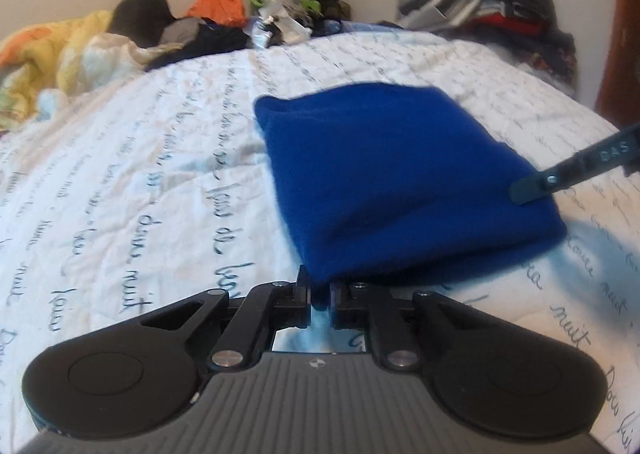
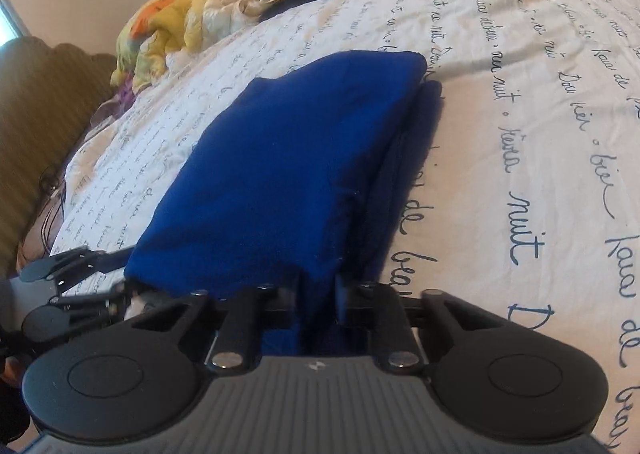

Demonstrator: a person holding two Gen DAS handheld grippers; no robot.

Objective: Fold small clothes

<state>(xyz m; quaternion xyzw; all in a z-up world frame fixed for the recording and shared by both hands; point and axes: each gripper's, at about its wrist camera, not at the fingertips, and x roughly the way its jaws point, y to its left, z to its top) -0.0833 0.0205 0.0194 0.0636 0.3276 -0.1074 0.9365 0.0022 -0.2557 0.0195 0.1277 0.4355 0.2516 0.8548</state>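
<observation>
A blue folded garment [image 1: 400, 181] lies on the white bedspread with handwriting print [image 1: 140, 173]. In the left wrist view my left gripper [image 1: 320, 294] is shut on the garment's near corner, its jaws pinching the fabric edge. The right gripper's finger [image 1: 532, 189] reaches onto the garment's right edge. In the right wrist view my right gripper [image 2: 318, 290] is shut on the near edge of the blue garment [image 2: 288, 173], where layered folds show along its right side. The left gripper [image 2: 80, 274] shows at the garment's left corner.
A yellow and orange blanket [image 1: 60, 53] and loose dark and orange clothes [image 1: 216, 5] lie along the far end of the bed. A heap of clothes [image 1: 500, 5] stands at the back right. A brown ribbed piece of furniture [image 2: 40, 113] borders the bed's left side.
</observation>
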